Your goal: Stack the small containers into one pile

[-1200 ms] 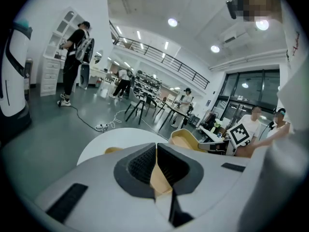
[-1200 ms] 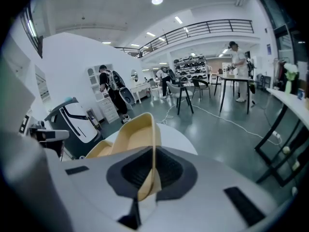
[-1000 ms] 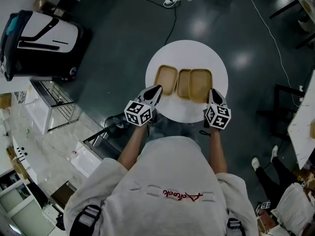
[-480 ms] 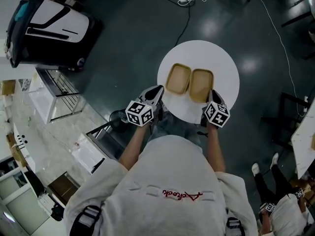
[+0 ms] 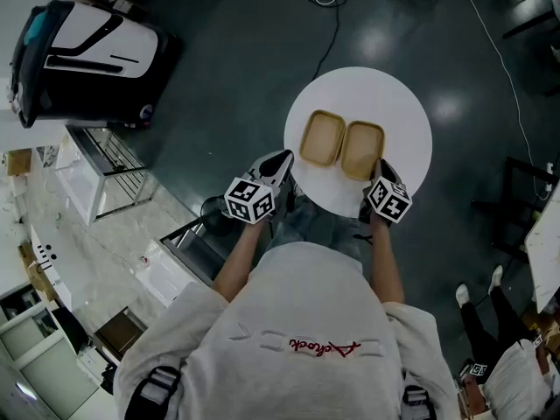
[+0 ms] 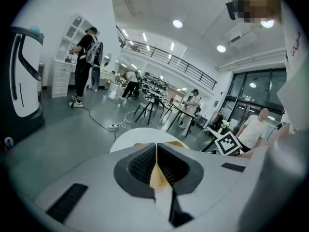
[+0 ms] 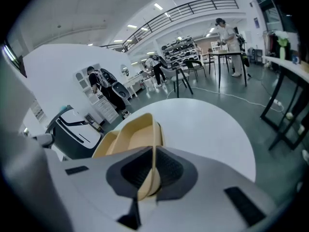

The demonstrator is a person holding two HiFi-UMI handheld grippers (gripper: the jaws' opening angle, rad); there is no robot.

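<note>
Containers (image 5: 321, 137) (image 5: 362, 150) lie side by side on the table (image 5: 385, 94), long axes toward its far edge; right gripper (image 5: 381, 164) pinches one's rim, left gripper (image 5: 284, 157) clenched empty.

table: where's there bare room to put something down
Bare: the far arc of the table behind both containers, and the strip beyond the right container. Crowded: the near edge, with the left container, left gripper and right gripper.

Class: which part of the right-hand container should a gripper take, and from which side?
Its near rim, coming from the near side: the right container is a shallow open tray with a thin upright wall, so one jaw fits inside, one outside. The right gripper is shut on that wall.
</note>
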